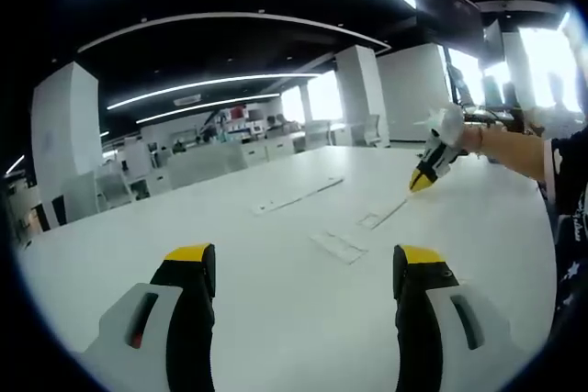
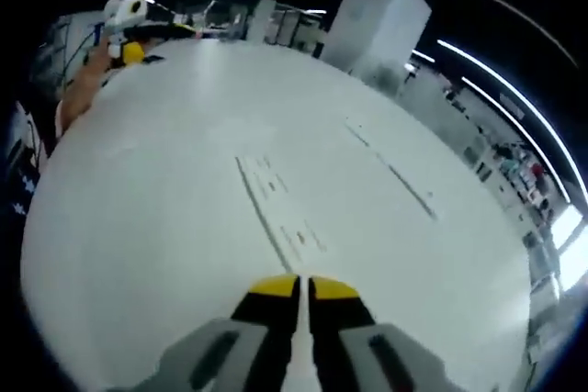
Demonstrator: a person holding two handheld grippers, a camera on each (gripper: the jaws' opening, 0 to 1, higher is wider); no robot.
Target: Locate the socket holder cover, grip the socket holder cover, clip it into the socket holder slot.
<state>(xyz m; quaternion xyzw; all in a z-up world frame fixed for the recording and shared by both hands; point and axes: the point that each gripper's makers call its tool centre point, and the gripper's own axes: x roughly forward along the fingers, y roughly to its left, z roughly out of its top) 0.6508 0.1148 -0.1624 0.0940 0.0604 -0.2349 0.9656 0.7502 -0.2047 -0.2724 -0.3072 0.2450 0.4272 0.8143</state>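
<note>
The cover (image 1: 338, 246) is a flat white rectangular plate (barely standing out from the surface) lying on the white desk (image 1: 276, 319), ahead of the left hand-held gripper (image 1: 305, 268), whose 2 yellow-tipped jaws stand wide apart. Beside it lies the slot (image 1: 372, 220). The right hand-held gripper (image 2: 304, 287) is closed on nothing, hovering above the desk's seam (image 2: 262, 213).
</note>
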